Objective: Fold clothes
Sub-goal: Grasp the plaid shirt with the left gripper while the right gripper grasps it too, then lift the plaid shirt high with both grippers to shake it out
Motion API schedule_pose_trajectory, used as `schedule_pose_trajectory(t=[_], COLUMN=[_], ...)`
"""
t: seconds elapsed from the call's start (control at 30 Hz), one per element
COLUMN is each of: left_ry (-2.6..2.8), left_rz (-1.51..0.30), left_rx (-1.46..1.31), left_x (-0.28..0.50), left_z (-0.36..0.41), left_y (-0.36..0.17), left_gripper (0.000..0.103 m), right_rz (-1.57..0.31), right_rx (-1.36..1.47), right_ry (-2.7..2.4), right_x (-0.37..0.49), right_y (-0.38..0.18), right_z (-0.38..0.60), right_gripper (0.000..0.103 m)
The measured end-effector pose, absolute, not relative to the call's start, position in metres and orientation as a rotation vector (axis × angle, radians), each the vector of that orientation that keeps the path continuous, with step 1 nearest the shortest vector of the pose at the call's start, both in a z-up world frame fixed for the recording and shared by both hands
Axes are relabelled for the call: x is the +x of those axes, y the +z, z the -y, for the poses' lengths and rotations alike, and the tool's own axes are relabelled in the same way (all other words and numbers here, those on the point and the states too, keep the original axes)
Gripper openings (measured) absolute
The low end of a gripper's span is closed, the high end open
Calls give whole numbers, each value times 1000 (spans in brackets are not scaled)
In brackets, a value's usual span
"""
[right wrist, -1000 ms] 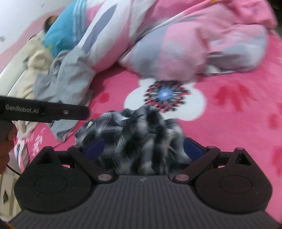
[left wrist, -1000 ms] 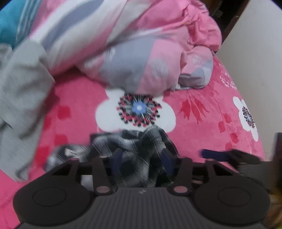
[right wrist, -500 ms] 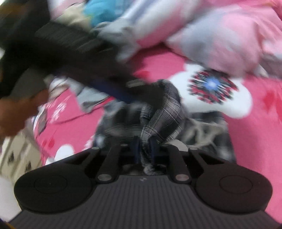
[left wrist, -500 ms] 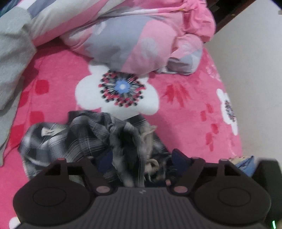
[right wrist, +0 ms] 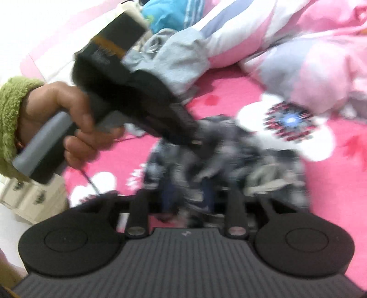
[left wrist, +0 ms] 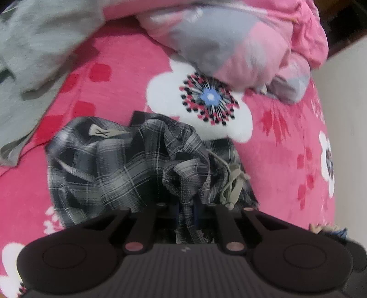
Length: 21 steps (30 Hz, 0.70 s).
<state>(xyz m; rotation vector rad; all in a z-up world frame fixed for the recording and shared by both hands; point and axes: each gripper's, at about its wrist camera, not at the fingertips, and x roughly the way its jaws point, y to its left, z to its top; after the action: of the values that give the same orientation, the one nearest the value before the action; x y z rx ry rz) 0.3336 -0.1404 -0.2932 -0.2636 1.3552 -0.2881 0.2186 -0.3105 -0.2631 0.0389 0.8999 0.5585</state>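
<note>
A crumpled grey-and-black plaid garment with a beige drawstring lies on the pink flowered bedsheet. My left gripper points steeply down into it, its jaws closing, and its pads pinch a raised fold of the plaid cloth. In the right wrist view the same garment is blurred. My right gripper hangs over its near edge with jaws opening; a strip of plaid runs loosely between the blue pads. The left gripper reaches in from the upper left, held by a hand in a green fleece sleeve.
A grey garment lies at the upper left of the bed. A bunched pink, grey and white quilt fills the far side. A blue garment lies beyond it. A pale wall borders the bed's right; white drawers stand at left.
My left gripper sank and went from open around the plaid cloth to shut on a fold. My right gripper shut on a fold half a second ago and has since spread.
</note>
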Motion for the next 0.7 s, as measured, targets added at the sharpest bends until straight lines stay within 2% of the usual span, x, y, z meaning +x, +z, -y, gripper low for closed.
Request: schedule_pose_trajectory(t=[0.17,0.37,0.43,0.5,0.53,0.57,0.7], left_ry=[-248,-201,-187,-185,-188,-193,-225], left_rz=[-1298,-1232,-1208,-1192,-1184,-1156,-1023], left_rx=[-285,-305,-303,-313,-318,-316,-354], left_x=[317,295,289,285,283,284,295], left_z=[124,108,104,101,100,100,99], left_y=[-268,-250,-245,-240,-237,-228,-177], left_gripper=[10,10,10,9,9,9,9], right_rz=[-993,-1127,-1181,-1233,-1236,-1234,-1067], right_rx=[17,21,89,217,265,308,297], right_ry=[398,446,408,363,346,327,225], right_x=[237,258,269,277,276,274,259], right_y=[-283,-330,-350,-366,-364,-361,-289], right_z=[358,356,360,370,372,374,372], right_gripper=[55,53,46,17,12,8,6])
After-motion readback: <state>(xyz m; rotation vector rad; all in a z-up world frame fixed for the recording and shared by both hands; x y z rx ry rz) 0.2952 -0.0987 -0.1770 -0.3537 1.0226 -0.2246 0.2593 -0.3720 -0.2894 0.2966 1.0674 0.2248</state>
